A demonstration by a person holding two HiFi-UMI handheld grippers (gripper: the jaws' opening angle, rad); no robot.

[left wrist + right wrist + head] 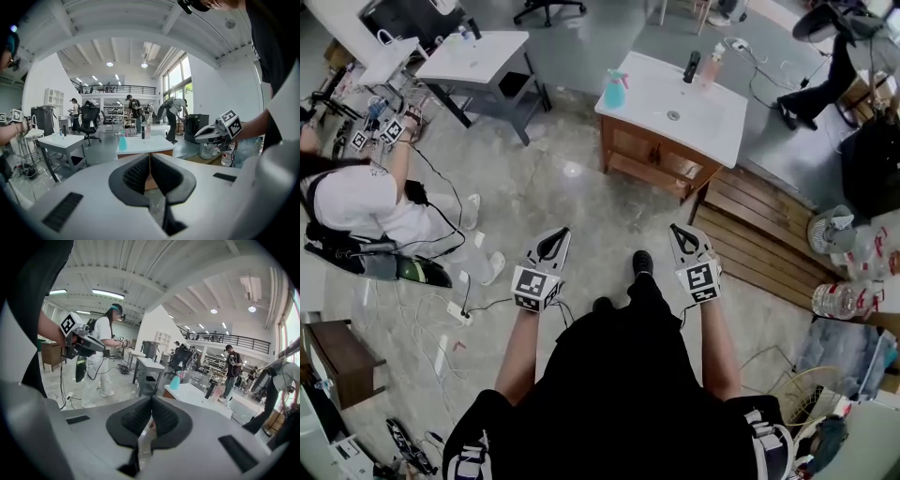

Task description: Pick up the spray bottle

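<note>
My left gripper [560, 234] and my right gripper [678, 231] hang side by side in front of my body, well apart from each other. In each gripper's own view the jaws are pressed together, dark pads meeting along one line, with nothing between them and nothing touched. Across from the left gripper [150, 158] I see the right one [207, 134] in the air. From the right gripper [151, 402] the left one [95, 347] shows the same way.

My shoes peek out below the grippers, and my own torso cuts off the floor [553, 187] nearest me. In both gripper views the jaw housing hides the lower front of the wooden cabinet.

Ahead of me lies bare floor, open up to the counter [703, 122]. A power strip and loose cables lie on the floor to my left, near a person in white [356, 202]. Wooden decking [759, 234] runs beside the counter on my right.

The spray bottle [614, 91], pale blue, stands upright at the counter's left corner, close to the edge, well out of my reach. It also shows small in the left gripper view [122, 142] and the right gripper view [175, 382]. A black bottle [691, 67] and a pink one [711, 67] stand at the far edge.
</note>
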